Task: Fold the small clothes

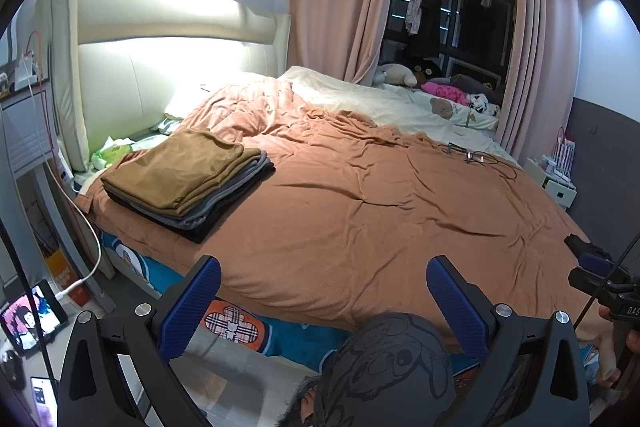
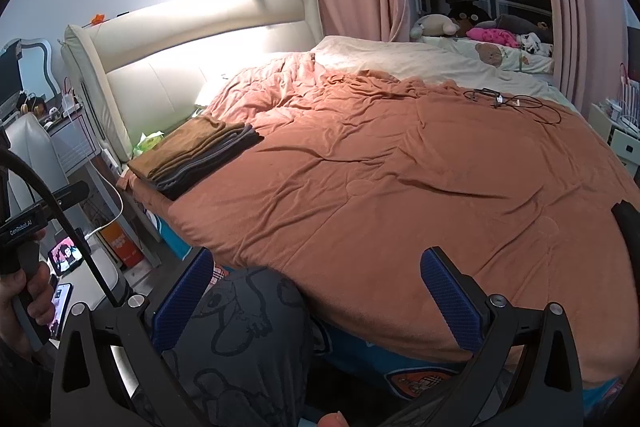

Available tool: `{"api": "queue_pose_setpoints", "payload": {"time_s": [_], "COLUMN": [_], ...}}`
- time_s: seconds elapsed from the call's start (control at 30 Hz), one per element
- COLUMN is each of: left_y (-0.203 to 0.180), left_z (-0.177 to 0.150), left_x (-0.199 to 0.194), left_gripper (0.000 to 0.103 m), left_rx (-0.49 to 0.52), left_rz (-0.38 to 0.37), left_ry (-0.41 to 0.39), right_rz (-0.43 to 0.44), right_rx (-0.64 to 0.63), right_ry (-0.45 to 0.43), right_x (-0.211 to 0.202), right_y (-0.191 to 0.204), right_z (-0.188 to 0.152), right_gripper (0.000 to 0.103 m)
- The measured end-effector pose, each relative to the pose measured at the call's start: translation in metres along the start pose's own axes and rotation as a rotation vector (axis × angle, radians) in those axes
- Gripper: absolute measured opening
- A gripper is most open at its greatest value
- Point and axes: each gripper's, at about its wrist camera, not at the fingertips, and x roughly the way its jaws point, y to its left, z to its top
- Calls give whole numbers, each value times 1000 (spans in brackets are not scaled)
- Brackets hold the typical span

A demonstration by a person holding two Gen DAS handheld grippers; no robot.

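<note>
From the left wrist camera, the left gripper [image 1: 323, 303] hangs off the near edge of the bed [image 1: 360, 211], its blue-padded fingers [image 1: 192, 307] spread wide with nothing between them. The bed is covered by a rumpled orange blanket [image 1: 400, 195]. A stack of folded clothes [image 1: 188, 179] lies at the near left corner of the bed, close to the cream headboard [image 1: 160, 67]: a brown piece on top, grey ones under it, a black one at the bottom. A green tissue pack [image 1: 114, 149] lies just behind the stack. Below the fingers a grey cartoon-print garment [image 1: 392, 363] bulges up, off the bed's near edge; whether it is worn by the person or loose cannot be told. At the right edge of the frame the right gripper [image 1: 600, 267] shows only partly, held in a hand [image 1: 624, 343]. A cable and glasses [image 1: 476, 157] lie near the far right edge of the bed.

From the right wrist camera, the right gripper [image 2: 316, 297] also has its fingers [image 2: 448, 303] wide apart and empty, over the bed's near edge. The grey print garment [image 2: 240, 339] sits against the left finger, beside the blanket's edge. The folded stack [image 2: 196, 151] is well apart, at the left corner by the headboard. A hand [image 2: 28, 299] holds the left gripper's handle at far left.
</note>
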Motion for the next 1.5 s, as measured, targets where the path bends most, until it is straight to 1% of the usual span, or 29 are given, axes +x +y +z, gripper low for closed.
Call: {"api": "queue_pose_setpoints", "payload": {"time_s": [0.93,1.5], "left_y": [-1,-5], "left_z": [3,7], "left_x": [-3,-12], "left_gripper": [103,103], "left_rx": [8,36], "left_rz": [4,-7], "left_ry": [-11,-40], "right_rz": [-3,-8], "right_rx": [3,4], "right_ry": [-18,-22], "right_x": [-5,-7], "right_y": [-1,-1], "right_z": [1,-1], "right_gripper": [103,103]}}
